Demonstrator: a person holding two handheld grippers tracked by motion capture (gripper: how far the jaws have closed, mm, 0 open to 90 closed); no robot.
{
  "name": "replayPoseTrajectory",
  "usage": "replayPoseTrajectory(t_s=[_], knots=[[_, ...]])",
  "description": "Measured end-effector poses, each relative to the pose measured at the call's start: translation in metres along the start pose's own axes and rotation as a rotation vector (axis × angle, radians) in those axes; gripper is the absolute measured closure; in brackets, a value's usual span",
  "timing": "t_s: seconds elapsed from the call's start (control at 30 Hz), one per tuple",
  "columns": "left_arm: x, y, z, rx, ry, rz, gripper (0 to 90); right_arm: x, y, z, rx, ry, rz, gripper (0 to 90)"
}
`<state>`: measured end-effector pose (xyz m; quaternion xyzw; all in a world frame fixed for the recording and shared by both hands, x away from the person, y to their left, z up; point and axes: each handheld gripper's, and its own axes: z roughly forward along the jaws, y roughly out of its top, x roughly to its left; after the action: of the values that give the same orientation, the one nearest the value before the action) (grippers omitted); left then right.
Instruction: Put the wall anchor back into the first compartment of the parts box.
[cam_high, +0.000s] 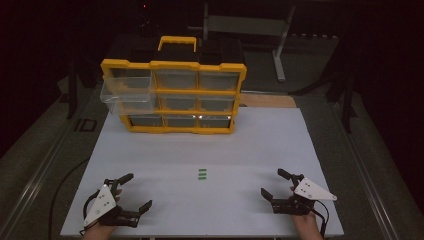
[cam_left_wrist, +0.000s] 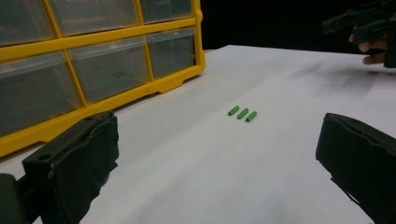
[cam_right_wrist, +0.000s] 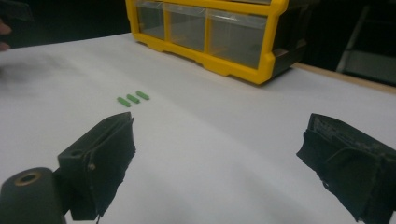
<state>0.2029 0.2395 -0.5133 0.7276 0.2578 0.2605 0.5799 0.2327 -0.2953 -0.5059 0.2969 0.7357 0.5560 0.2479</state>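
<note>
Three small green pieces (cam_high: 202, 174) lie side by side on the white table (cam_high: 210, 145), midway between my two grippers. They sit ahead of the jaws in the left gripper view (cam_left_wrist: 242, 113) and in the right gripper view (cam_right_wrist: 133, 98). My left gripper (cam_high: 138, 191) rests near the front left edge, jaws wide open with nothing between them (cam_left_wrist: 219, 172). My right gripper (cam_high: 273, 183) stands near the front right, also open and empty (cam_right_wrist: 215, 168). A yellow drawer organizer (cam_high: 175, 95) stands at the back, one clear drawer (cam_high: 126, 95) on its left pulled out.
The organizer's yellow frame (cam_left_wrist: 140, 88) and clear drawers (cam_right_wrist: 196, 30) rise beyond the green pieces. Dark floor and metal stands (cam_high: 280, 45) surround the table. The right hand and its gripper (cam_left_wrist: 369, 32) appear far off in the left gripper view.
</note>
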Motion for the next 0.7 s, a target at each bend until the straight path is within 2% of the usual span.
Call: replayPoseTrajectory(t_s=[0.13, 0.27, 0.37, 0.53, 0.7], knots=[[0.0023, -0.0010, -0.0008, -0.004, 0.006, -0.019, 0.0, -0.0001, 0.0001, 0.0005, 0.002, 0.000, 0.000, 8.9], [0.0029, -0.0015, -0.0006, 0.005, 0.010, -0.015, 0.0, -0.0008, 0.0005, -0.0001, -0.006, -0.003, 0.016, 8.9], [0.0034, -0.0020, 0.0001, 0.007, 0.010, -0.022, 0.0, -0.0016, 0.0018, -0.0018, -0.026, -0.016, 0.044, 8.9], [0.0027, -0.0014, 0.0006, 0.008, 0.006, -0.026, 0.0, -0.0016, 0.0015, -0.0023, -0.028, -0.021, 0.035, 8.9], [-0.0003, 0.0055, 0.0034, 0.013, -0.012, -0.028, 0.0, -0.0009, 0.0023, -0.0039, -0.051, -0.004, 0.028, 8.9]])
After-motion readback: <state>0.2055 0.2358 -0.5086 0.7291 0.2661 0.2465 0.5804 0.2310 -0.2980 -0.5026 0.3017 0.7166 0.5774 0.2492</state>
